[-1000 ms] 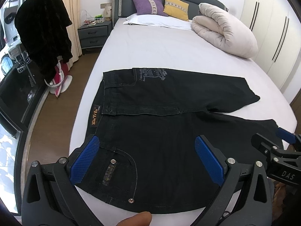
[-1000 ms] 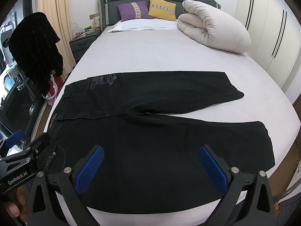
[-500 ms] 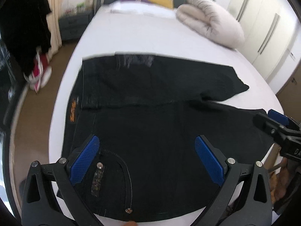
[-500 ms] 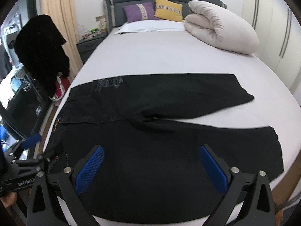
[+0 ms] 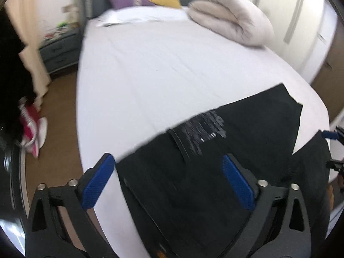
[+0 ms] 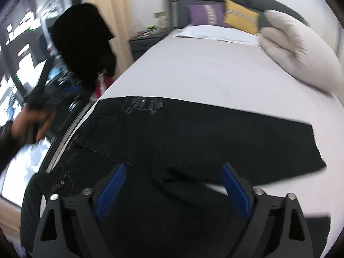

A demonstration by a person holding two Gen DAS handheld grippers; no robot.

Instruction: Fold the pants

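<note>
Black pants [image 6: 193, 137] lie flat on the white bed [image 6: 215, 73], waist to the left, legs to the right. In the left wrist view the pants [image 5: 215, 172] show a grey print near the waist. My left gripper [image 5: 169, 182] is open and empty above the waist's far corner. My right gripper [image 6: 174, 189] is open and empty over the crotch area. The left gripper also shows blurred at the left of the right wrist view [image 6: 40, 99].
A rolled beige duvet [image 6: 301, 49], purple and yellow cushions [image 6: 225, 17] and a white pillow sit at the head of the bed. A nightstand [image 5: 58, 51] and a dark garment on a stand [image 6: 86, 45] are left of the bed. Wardrobe doors [image 5: 301, 21] stand at the right.
Both grippers have swung: the left one moved left and farther over the waist edge, the right one moved left toward the crotch. Both stay open. The pants have not moved.
</note>
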